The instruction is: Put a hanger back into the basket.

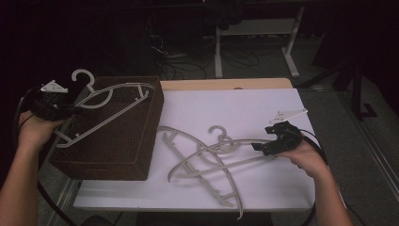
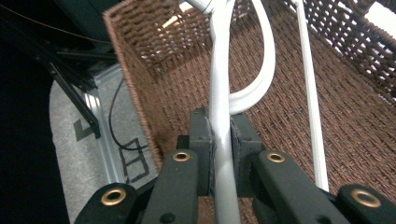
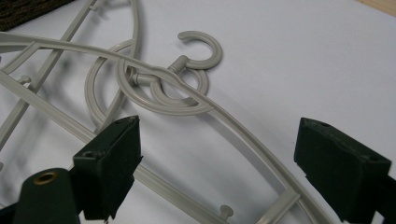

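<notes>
Three pale hangers are here, and one brown woven basket [image 1: 123, 155] sits on the left side of the white tabletop [image 1: 263, 108].

The left gripper [image 1: 55, 109] is at the left edge of the basket. Its jaws are squeezed tight on a thin bar of one hanger [image 1: 107, 109]. In the left gripper view, the bar runs straight up between the two black jaws, so the hold looks firm. This hanger is tipped over the open top of the basket, with its hook [image 1: 83, 76] sticking up past the far left corner. I think it is held by one end like this so it can slide down into the basket.

The other two hangers [image 1: 207, 160] lie flat on the tabletop, just to the right of the basket. They cross over each other, and their hooks sit close together in the middle.

The right gripper [image 1: 269, 144] is low over the right end of the top one. Its jaws are wide apart and hold nothing. In the right gripper view, the curved arm of the top hanger [image 3: 243, 140] passes between the two jaws. That looks like a good spot to grab, because the arm is thin there and clear of the tangle by the hooks.
</notes>
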`<state>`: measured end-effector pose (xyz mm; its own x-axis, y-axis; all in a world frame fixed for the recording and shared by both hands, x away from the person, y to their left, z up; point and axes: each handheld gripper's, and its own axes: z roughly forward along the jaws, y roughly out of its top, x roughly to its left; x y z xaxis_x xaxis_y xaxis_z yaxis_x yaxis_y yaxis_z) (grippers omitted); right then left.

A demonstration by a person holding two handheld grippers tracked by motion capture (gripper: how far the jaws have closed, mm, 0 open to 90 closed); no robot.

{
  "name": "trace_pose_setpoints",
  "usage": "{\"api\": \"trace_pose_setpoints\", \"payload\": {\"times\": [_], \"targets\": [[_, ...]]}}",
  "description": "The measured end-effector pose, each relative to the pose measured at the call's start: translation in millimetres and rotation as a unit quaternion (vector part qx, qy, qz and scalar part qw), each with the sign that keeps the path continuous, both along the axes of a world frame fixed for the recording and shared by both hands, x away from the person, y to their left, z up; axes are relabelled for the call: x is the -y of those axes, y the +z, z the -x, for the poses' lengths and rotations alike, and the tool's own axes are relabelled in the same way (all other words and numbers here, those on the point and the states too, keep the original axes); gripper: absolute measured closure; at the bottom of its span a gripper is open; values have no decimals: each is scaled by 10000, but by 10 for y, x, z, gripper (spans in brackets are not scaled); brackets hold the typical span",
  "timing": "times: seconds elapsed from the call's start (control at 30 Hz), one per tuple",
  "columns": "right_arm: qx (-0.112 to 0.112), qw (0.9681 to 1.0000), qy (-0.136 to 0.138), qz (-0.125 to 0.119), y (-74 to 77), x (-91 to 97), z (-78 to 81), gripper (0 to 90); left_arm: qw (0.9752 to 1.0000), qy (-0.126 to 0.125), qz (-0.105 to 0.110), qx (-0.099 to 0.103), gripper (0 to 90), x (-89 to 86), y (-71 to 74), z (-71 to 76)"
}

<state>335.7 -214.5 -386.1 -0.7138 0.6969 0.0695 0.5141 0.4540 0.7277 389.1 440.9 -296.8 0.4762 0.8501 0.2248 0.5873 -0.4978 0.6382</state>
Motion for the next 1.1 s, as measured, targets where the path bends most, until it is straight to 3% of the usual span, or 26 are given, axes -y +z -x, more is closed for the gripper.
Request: {"api": "trace_pose_setpoints", "payload": {"times": [0.27, 0.37, 0.47, 0.53, 0.6, 0.73, 0.87, 1.0, 1.1], "targets": [[1, 10000, 14, -8, 0, -7, 1, 142, 9995, 47, -200, -226, 815, 160, -260, -142], [14, 10000, 15, -7, 5, 2, 3, 142, 9993, 41, -167, -319, 805, 177, -344, -157], [24, 10000, 10, -22, 10, 8, 6, 143, 9995, 148, -132, -248, 665, 158, -368, -145], [24, 10000, 5, -21, 10, 8, 8, 143, 9995, 167, -115, -245, 623, 141, -369, -138], [25, 10000, 13, -11, 9, 5, 10, 143, 9996, 149, 63, -212, 537, 119, -356, -123], [23, 10000, 14, -5, 11, -1, 13, 143, 9996, 101, 228, -93, 479, 122, -306, -99], [31, 10000, 31, -7, 13, -5, 13, 142, 9984, -64, 561, -24, 423, 178, -259, -79], [27, 10000, 23, -18, 19, -2, 11, 143, 9949, -328, 955, -5, 382, 277, -212, -72], [29, 10000, 27, 1, 16, -1, 9, 143, 9900, -614, 1268, 30, 360, 406, -170, -52]]}}
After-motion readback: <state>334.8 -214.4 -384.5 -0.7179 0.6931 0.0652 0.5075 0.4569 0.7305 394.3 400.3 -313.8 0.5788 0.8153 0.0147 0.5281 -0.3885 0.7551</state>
